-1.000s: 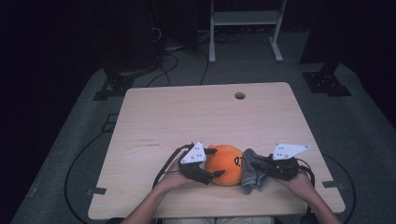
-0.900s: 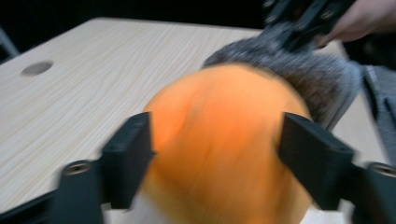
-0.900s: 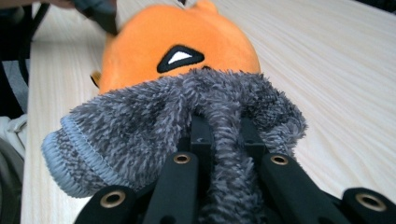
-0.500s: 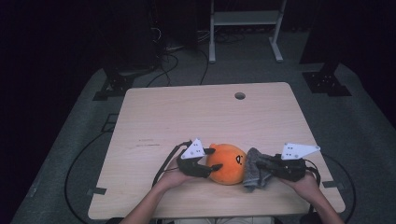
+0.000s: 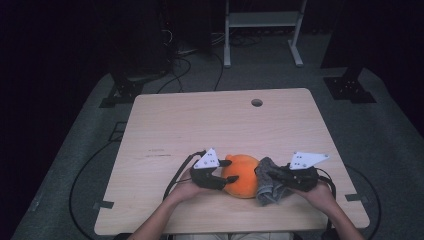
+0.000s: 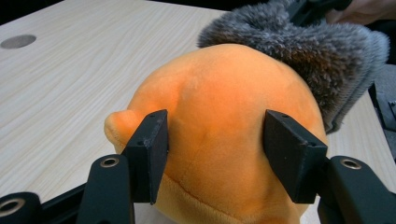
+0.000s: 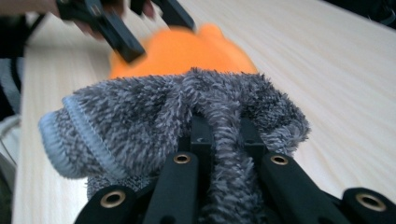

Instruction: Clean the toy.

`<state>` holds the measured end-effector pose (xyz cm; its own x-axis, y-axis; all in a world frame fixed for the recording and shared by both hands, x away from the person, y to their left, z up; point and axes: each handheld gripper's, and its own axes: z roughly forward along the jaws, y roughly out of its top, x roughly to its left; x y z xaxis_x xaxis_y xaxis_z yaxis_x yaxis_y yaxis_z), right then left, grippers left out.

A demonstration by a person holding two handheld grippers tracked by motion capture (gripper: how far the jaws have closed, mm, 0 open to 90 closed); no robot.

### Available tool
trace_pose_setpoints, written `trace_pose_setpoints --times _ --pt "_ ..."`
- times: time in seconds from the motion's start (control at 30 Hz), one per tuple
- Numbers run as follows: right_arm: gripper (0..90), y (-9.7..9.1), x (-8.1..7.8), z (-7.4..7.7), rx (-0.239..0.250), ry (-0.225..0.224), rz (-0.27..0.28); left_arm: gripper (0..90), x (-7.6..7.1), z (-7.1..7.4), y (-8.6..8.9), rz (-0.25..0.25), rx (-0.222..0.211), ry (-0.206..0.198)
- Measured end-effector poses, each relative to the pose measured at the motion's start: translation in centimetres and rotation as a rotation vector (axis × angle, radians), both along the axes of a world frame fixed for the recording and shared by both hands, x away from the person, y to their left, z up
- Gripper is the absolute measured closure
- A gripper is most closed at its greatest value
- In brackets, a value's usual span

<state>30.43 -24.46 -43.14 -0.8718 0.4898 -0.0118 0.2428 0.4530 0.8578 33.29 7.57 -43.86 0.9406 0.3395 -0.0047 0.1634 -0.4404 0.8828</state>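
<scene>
An orange plush toy (image 5: 242,175) lies near the front edge of the wooden table (image 5: 225,120). My left gripper (image 5: 229,171) reaches in from its left. In the left gripper view its jaws have just been closing and its pads (image 6: 149,154) press both sides of the plush toy (image 6: 219,107). A grey fuzzy cloth (image 5: 267,187) drapes against the toy's right side. My right gripper (image 5: 272,176) is shut on it. In the right gripper view a fold of the grey cloth (image 7: 163,107) is pinched between the jaws of my right gripper (image 7: 219,130), with the plush toy (image 7: 187,46) behind.
A round cable hole (image 5: 256,102) sits near the table's far edge. Black cables (image 5: 175,175) trail off the front left of the table. On the dark floor beyond stand a white frame (image 5: 262,30) and black stand feet (image 5: 347,87).
The left gripper's jaws have closed in onto the sides of the orange plush toy. The right gripper keeps its hold on the grey cloth, almost in place.
</scene>
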Motion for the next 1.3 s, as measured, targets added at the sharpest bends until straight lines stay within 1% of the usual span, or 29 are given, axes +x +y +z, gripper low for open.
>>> trace_pose_setpoints --times 0.03,0.07,0.1,0.17,0.2,0.27,0.3,0.37,0.4,0.43,0.47,0.5,0.53,0.57,0.6,0.63,0.7,0.8,0.87,0.9,0.97,1.0,1.03,1.1,1.17,1.23,1.3 --pt "80.9 -0.4 -0.1 -0.2 -0.017 0.006 -0.016 41.1 0.0 0.0 0.0 0.008 -0.002 0.004" --pt "80.9 -0.8 -0.3 -0.4 -0.024 0.009 -0.023 41.1 0.1 -0.1 0.1 0.014 -0.006 0.007" --pt "80.9 -1.0 -0.5 -0.4 -0.024 0.013 -0.028 41.1 0.2 -0.1 0.1 0.017 -0.008 0.011" --pt "80.9 -1.1 -1.0 -0.1 -0.008 0.005 -0.021 41.6 0.3 -0.1 0.0 0.026 -0.015 0.019" --pt "80.9 -1.0 -1.4 0.2 0.002 -0.004 -0.010 41.9 0.4 -0.1 -0.1 0.042 -0.021 0.028" --pt "80.9 0.0 -1.9 0.9 0.014 -0.029 0.025 42.4 0.5 -0.1 -0.5 0.068 -0.028 0.044" --pt "80.8 1.0 -2.1 1.2 0.009 -0.047 0.051 42.4 0.4 -0.1 -0.7 0.072 -0.028 0.042" --pt "80.8 2.0 -2.1 1.4 -0.010 -0.064 0.073 41.5 0.3 -0.1 -0.9 0.068 -0.026 0.036" --pt "80.7 2.6 -2.0 1.4 -0.028 -0.070 0.081 39.1 0.3 0.0 -0.8 0.051 -0.016 0.038" --pt "80.8 2.9 -1.8 1.3 -0.045 -0.073 0.087 35.8 0.4 0.2 -0.5 0.026 -0.016 0.048" --pt "80.8 3.0 -1.7 1.1 -0.049 -0.069 0.089 32.4 0.5 0.4 0.0 -0.010 -0.029 0.070" --pt "80.9 2.8 -1.5 0.8 -0.049 -0.070 0.081 29.8 0.6 0.5 0.2 -0.028 -0.034 0.077" --pt "80.9 2.5 -1.4 0.7 -0.048 -0.066 0.070 30.1 0.5 0.6 0.4 -0.058 -0.030 0.074" --pt "80.9 1.9 -1.2 0.4 -0.043 -0.056 0.052 31.7 0.5 0.6 0.5 -0.073 -0.032 0.070" --pt "80.9 1.5 -1.1 0.3 -0.043 -0.053 0.043 34.0 0.3 0.6 0.4 -0.081 -0.023 0.055" --pt "80.9 0.9 -1.0 0.0 -0.045 -0.040 0.024 36.3 0.2 0.7 0.3 -0.075 -0.017 0.042" --pt "80.9 0.2 -1.0 -0.4 -0.062 -0.031 -0.002 39.1 0.1 0.7 -0.1 -0.058 0.001 0.024" --pt "80.9 -0.6 -1.3 -0.7 -0.076 -0.026 -0.024 41.5 -0.1 0.8 -0.3 -0.052 0.011 0.008" --pt "80.8 -0.9 -1.9 -0.3 -0.043 -0.024 -0.026 43.1 -0.2 0.8 -0.4 -0.037 0.016 0.008" --pt "80.9 -0.9 -2.2 0.1 -0.033 -0.041 -0.024 43.6 -0.2 0.8 -0.5 -0.034 0.014 0.010" --pt "80.9 -0.3 -2.8 1.2 -0.001 -0.069 -0.005 43.5 -0.1 0.7 -0.8 -0.027 0.001 0.019" --pt "80.9 0.4 -3.0 1.7 0.015 -0.086 0.019 43.5 0.0 0.7 -1.0 -0.019 -0.006 0.026" --pt "80.9 1.1 -3.1 2.0 0.020 -0.094 0.039 43.5 0.1 0.6 -1.1 -0.015 -0.011 0.030" --pt "80.8 2.7 -3.1 2.1 0.008 -0.098 0.086 43.5 0.1 0.5 -1.1 -0.007 -0.013 0.042" --pt "80.8 3.8 -2.9 1.7 -0.031 -0.101 0.101 43.6 0.2 0.4 -0.9 -0.007 -0.010 0.046" --pt "80.9 4.0 -2.5 1.0 -0.052 -0.088 0.099 43.8 0.3 0.3 -0.6 -0.007 -0.012 0.057" --pt "80.9 3.3 -2.3 0.6 -0.054 -0.079 0.080 43.8 0.4 0.2 -0.4 -0.008 -0.023 0.069"
